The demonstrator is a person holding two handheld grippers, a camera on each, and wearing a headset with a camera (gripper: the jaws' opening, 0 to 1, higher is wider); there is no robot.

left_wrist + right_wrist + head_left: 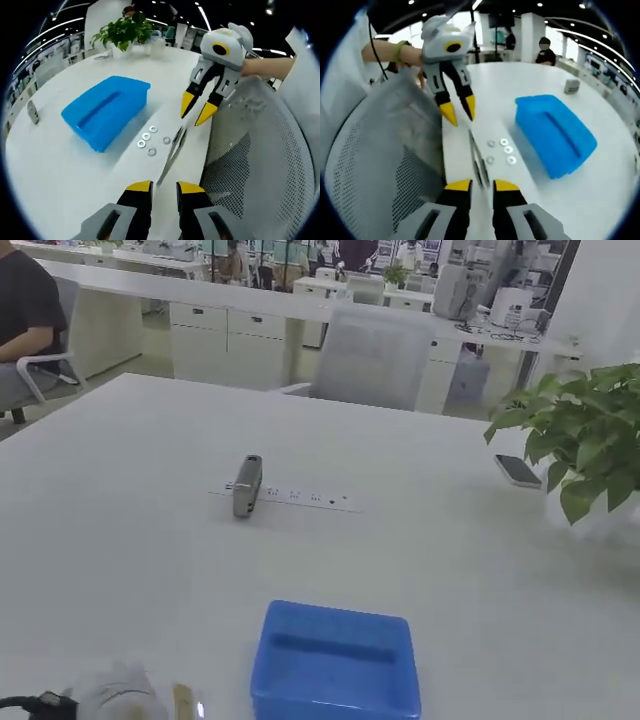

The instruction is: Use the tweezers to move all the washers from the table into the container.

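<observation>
Blue plastic container is cut off by the head view's lower edge. Small silver washers, barely resolved, are found flat on the white worktop between container and tweezers. Left claw and right claw are held released, empty.

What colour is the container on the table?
The container is bright blue, plain with no pattern. It shows best in the left gripper view.
</observation>
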